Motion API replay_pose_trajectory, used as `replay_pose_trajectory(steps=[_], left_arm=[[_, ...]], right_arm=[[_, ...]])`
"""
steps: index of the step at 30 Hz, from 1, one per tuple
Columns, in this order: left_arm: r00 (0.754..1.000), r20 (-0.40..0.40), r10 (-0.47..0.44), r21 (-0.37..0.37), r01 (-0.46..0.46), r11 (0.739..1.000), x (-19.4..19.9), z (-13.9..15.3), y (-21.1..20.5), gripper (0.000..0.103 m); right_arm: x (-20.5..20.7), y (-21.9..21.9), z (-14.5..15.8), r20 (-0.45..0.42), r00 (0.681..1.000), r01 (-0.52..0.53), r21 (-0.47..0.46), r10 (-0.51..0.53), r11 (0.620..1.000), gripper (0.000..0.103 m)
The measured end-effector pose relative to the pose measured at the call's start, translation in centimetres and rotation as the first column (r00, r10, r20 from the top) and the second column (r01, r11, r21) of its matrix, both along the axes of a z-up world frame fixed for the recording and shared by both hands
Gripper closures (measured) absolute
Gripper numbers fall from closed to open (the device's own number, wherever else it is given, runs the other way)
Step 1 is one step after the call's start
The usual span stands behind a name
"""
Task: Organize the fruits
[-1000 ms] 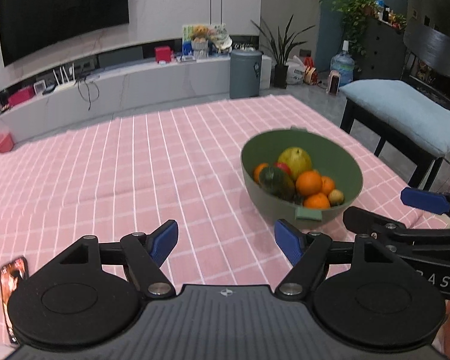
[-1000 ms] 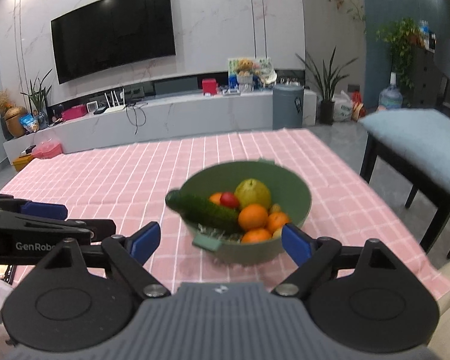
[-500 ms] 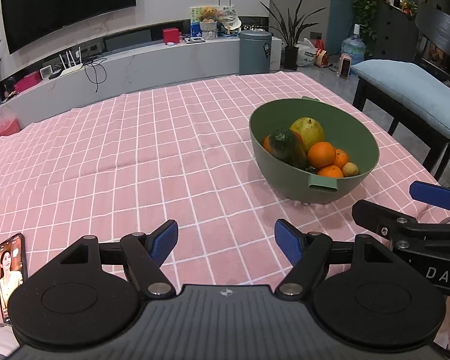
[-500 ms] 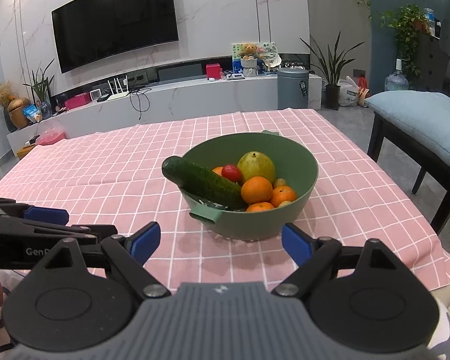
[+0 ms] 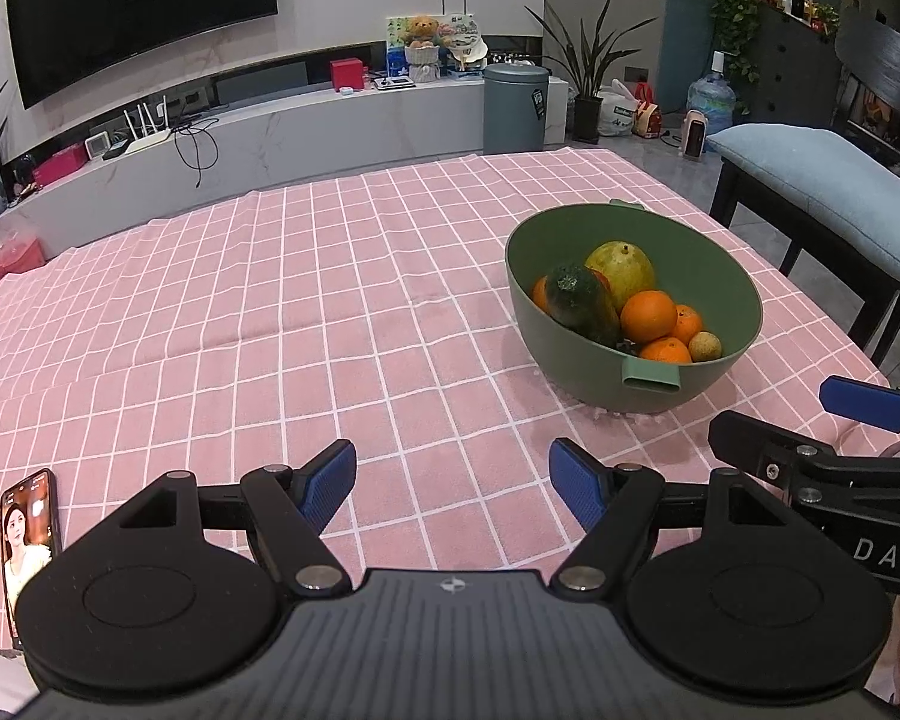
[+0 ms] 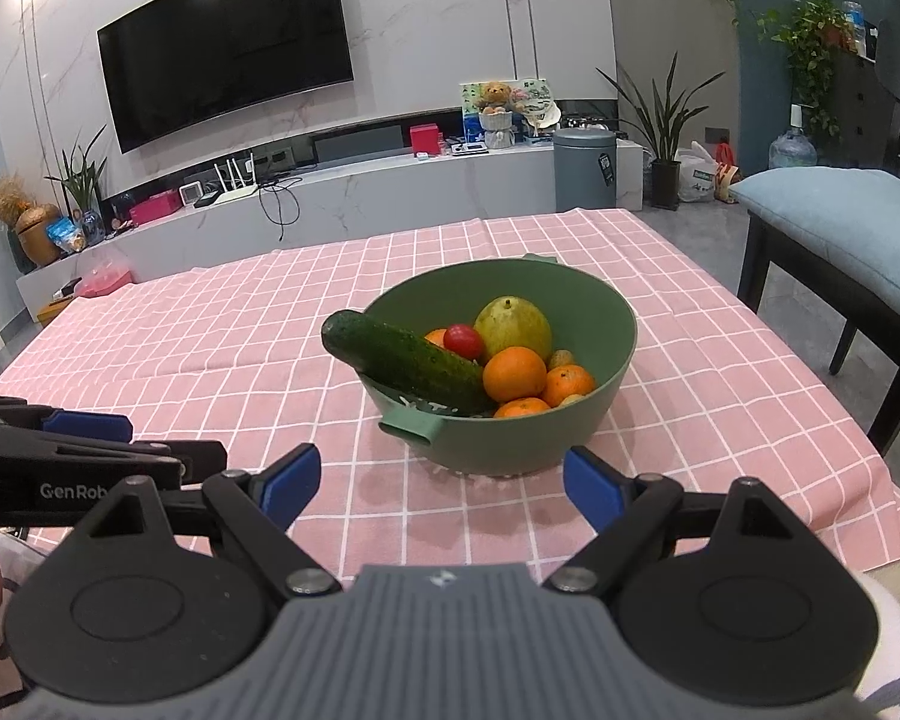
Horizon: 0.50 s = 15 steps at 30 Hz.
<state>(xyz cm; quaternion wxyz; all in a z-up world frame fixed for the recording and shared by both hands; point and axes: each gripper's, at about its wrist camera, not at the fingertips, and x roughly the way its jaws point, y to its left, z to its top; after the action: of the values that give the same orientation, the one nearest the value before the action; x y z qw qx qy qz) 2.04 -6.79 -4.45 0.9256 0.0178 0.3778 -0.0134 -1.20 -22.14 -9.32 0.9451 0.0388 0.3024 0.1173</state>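
A green bowl [image 5: 744,294] [image 6: 621,336] stands on the pink checked tablecloth [image 5: 270,312] [image 6: 222,324]. It holds a dark cucumber [image 6: 408,360] [image 5: 582,303] leaning over the near-left rim, a yellow-green pear [image 6: 513,324] [image 5: 621,267], a small red tomato [image 6: 463,341], several oranges [image 6: 515,373] [image 5: 648,316] and small brownish fruits [image 5: 704,346]. My left gripper [image 5: 453,483] is open and empty, left of the bowl and nearer. My right gripper [image 6: 441,483] is open and empty, just in front of the bowl.
A phone [image 5: 30,534] with a lit screen lies at the table's near left edge. A chair with a blue cushion [image 5: 810,186] [image 6: 840,228] stands right of the table. A TV wall, a low cabinet and a grey bin [image 5: 516,108] are behind.
Both grippers have risen and tilted down a little, so the bowl sits lower and nearer in both views. Both stay open. The fruit has not moved.
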Motion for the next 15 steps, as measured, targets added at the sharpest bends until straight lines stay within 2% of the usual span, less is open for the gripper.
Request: replay_pose_trajectory(steps=[15], left_arm=[[1.000,-0.003,0.005,-0.002,-0.005,1.000,0.06,0.05,0.07,0.017]], right_arm=[[-0.18,0.36,-0.03,0.006,1.000,-0.003,-0.013,0.003,1.000,0.018]])
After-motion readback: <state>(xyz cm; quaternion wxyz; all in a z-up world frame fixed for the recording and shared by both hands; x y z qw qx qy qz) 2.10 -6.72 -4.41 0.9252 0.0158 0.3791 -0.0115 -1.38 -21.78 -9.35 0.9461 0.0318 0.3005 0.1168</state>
